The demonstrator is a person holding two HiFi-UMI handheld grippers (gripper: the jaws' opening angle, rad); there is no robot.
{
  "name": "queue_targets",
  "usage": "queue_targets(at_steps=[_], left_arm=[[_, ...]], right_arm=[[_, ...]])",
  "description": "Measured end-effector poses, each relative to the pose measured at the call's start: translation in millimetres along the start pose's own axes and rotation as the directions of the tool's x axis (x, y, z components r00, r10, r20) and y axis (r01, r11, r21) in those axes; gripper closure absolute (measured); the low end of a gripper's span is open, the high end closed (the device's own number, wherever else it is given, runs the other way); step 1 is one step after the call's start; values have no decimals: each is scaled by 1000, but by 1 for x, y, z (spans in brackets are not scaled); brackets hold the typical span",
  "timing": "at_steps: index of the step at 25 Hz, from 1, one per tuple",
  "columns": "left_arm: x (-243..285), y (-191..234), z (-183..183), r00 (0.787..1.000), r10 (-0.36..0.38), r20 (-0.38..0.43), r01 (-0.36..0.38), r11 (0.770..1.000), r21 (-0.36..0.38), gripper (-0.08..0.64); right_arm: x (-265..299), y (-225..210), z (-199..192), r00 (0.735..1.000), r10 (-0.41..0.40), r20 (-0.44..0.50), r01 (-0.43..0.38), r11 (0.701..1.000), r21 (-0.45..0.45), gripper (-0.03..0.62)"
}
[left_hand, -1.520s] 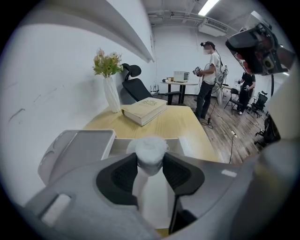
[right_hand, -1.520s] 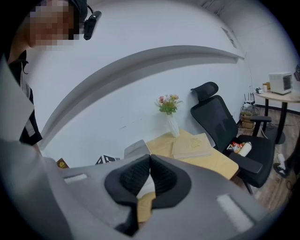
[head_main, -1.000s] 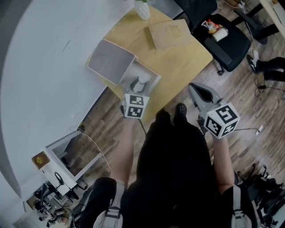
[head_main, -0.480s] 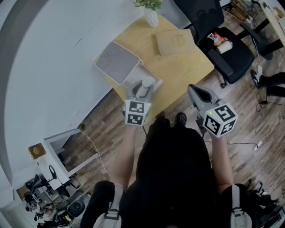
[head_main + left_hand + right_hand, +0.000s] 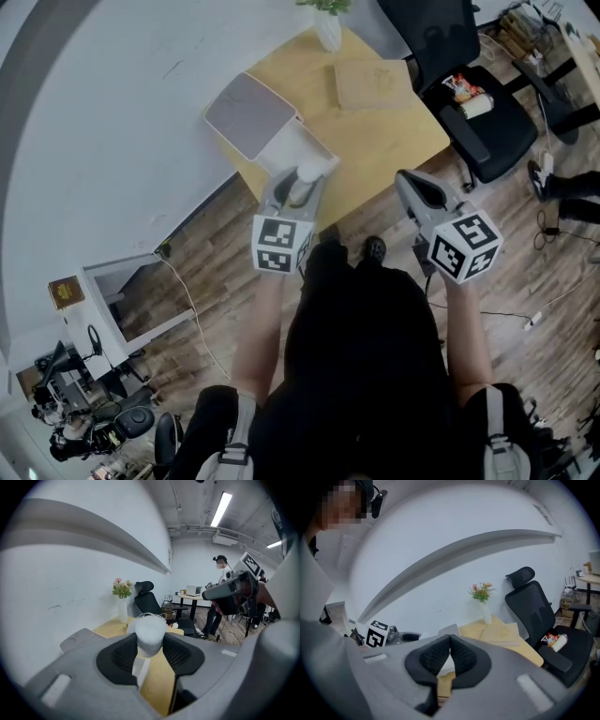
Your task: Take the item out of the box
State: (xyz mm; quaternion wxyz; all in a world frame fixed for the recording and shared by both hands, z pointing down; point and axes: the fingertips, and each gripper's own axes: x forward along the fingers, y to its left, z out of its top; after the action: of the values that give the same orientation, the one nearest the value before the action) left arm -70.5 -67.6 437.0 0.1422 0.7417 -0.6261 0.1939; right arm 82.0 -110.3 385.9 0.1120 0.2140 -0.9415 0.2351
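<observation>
A white box (image 5: 309,148) stands with its grey lid (image 5: 248,114) swung back at the near corner of the yellow table (image 5: 380,141). My left gripper (image 5: 300,186) is raised above the box's near edge and is shut on a white, round-topped item (image 5: 306,174). In the left gripper view the item (image 5: 149,631) sits squeezed between the black pads (image 5: 123,656), sticking up past them. My right gripper (image 5: 409,184) hovers off the table's near right edge. It is shut and holds nothing, its pads (image 5: 461,656) meeting at the tips.
A vase of flowers (image 5: 328,26) and a flat brown package (image 5: 372,82) lie at the far end of the table. A black office chair (image 5: 478,103) with snack packets stands to the right. A person (image 5: 219,590) stands further back in the room. A white cabinet (image 5: 122,300) is on the floor at left.
My left gripper has risen out of the box with the white item and come nearer to me. The right gripper has hardly shifted.
</observation>
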Motion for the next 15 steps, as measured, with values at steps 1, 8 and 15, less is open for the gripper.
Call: queue_targets(at_steps=[1,8,15], left_arm=[[-5,-2,3,1000,6,12,-6,1000,-5,383],[-39,-9,28,994,48,102,-42,998,-54,383],[-64,-17,61,979,72,191,-59,996,-70,383]], right_arm=[[-1,1,0,1000,6,0,-6,1000,-4,589],[-3,7,10,999,48,2,-48,998,-48,589],[-6,13,26,996,83,16,-82,993,-84,589]])
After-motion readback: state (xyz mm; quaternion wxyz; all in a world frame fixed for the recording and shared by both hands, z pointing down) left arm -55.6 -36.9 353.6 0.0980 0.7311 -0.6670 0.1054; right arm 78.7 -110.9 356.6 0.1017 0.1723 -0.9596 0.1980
